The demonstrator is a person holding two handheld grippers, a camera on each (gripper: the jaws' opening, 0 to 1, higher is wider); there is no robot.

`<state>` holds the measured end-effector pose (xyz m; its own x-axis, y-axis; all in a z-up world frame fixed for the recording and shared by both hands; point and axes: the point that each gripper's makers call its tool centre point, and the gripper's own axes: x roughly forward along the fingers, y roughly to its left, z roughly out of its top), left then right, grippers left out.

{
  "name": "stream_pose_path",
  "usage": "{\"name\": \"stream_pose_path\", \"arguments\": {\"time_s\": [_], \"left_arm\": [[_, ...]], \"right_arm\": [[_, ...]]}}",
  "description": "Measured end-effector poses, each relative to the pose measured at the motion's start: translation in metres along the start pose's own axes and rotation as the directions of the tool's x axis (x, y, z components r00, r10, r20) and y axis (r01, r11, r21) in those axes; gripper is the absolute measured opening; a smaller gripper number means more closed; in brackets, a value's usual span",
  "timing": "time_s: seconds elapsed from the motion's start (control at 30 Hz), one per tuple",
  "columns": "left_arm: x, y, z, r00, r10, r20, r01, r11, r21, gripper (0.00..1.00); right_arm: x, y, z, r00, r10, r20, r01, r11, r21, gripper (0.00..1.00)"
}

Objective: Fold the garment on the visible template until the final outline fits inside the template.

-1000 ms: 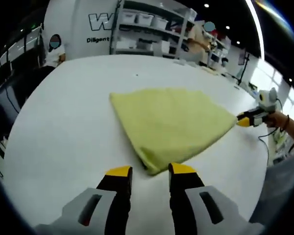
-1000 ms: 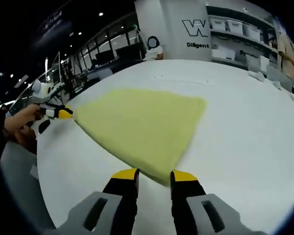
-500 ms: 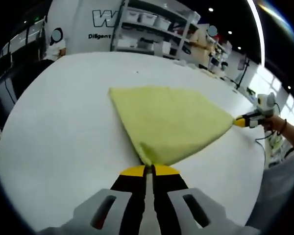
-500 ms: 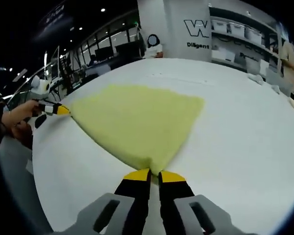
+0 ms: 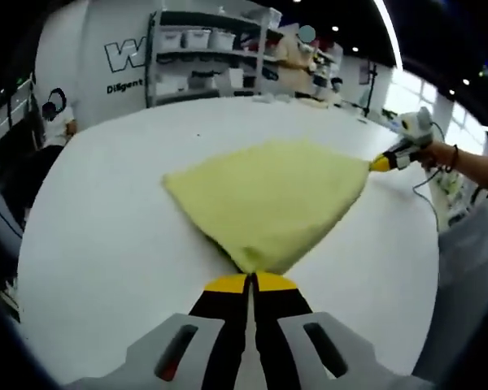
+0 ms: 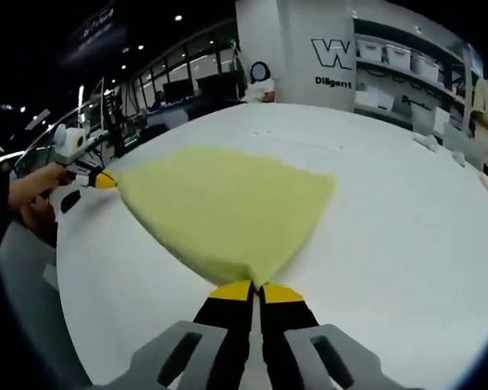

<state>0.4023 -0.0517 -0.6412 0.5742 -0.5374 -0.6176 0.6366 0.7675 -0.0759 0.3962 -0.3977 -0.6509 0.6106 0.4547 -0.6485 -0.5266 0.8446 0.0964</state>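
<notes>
While the yellow garment [image 5: 268, 203] is lying folded mid-table [image 5: 106, 236], the left gripper [image 5: 250, 282] is pinching one corner and the right gripper [image 6: 255, 290] another, each hiding its corner; the template is not discernible.

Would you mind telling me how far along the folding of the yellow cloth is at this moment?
Done: the yellow cloth lies spread flat on the white table. In hand: the left gripper and right gripper are each shut on a corner of it. Left: the fold itself; no template outline is visible to check the fit.
</notes>
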Motion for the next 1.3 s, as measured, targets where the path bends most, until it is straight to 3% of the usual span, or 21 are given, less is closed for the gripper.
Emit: {"name": "stream_pose_path", "arguments": {"time_s": [0.13, 0.27, 0.37, 0.47, 0.67, 0.8, 0.87, 1.0, 1.13, 1.3], "left_arm": [[-0.001, -0.004, -0.001, 0.998, -0.052, -0.034, 0.057, 0.985, 0.162, 0.0], [0.0, -0.009, -0.009, 0.991, -0.105, -0.077, 0.122, 0.957, 0.263, 0.0], [0.001, -0.014, -0.014, 0.985, -0.133, -0.106, 0.16, 0.937, 0.312, 0.0], [0.003, -0.013, -0.019, 0.984, -0.125, -0.124, 0.16, 0.931, 0.329, 0.0], [0.005, -0.01, -0.017, 0.988, -0.112, -0.107, 0.138, 0.951, 0.278, 0.0], [0.003, -0.006, -0.017, 0.993, -0.087, -0.076, 0.098, 0.983, 0.156, 0.01], [0.002, -0.005, -0.018, 0.996, -0.075, -0.05, 0.077, 0.996, 0.047, 0.06], [-0.002, -0.002, -0.018, 0.999, -0.042, -0.012, 0.041, 0.997, -0.063, 0.15], [-0.003, -0.005, -0.021, 1.0, -0.013, -0.009, 0.012, 0.996, -0.088, 0.16], [0.002, -0.014, -0.024, 1.0, -0.006, -0.008, 0.005, 0.99, -0.139, 0.16]], "right_arm": [[0.0, 0.001, -0.001, 1.0, 0.0, -0.004, 0.0, 1.0, 0.009, 0.0], [0.001, 0.001, -0.005, 1.0, -0.001, -0.014, 0.001, 1.0, 0.026, 0.0], [0.001, -0.001, -0.009, 1.0, -0.001, -0.022, 0.002, 0.999, 0.043, 0.0], [0.002, 0.0, -0.011, 1.0, 0.0, -0.031, 0.001, 0.999, 0.05, 0.0], [0.004, 0.0, -0.013, 0.999, -0.004, -0.036, 0.006, 0.998, 0.056, 0.0], [0.003, 0.001, -0.011, 1.0, -0.005, -0.031, 0.007, 0.997, 0.074, 0.0], [0.003, 0.002, -0.012, 1.0, -0.002, -0.031, 0.005, 0.995, 0.104, 0.0], [0.001, 0.001, -0.011, 1.0, -0.012, -0.02, 0.014, 0.993, 0.118, 0.0], [-0.001, 0.005, -0.009, 1.0, 0.002, -0.006, -0.001, 0.993, 0.116, 0.08], [-0.001, 0.007, -0.009, 1.0, 0.005, -0.001, -0.005, 0.995, 0.104, 0.08]]}}
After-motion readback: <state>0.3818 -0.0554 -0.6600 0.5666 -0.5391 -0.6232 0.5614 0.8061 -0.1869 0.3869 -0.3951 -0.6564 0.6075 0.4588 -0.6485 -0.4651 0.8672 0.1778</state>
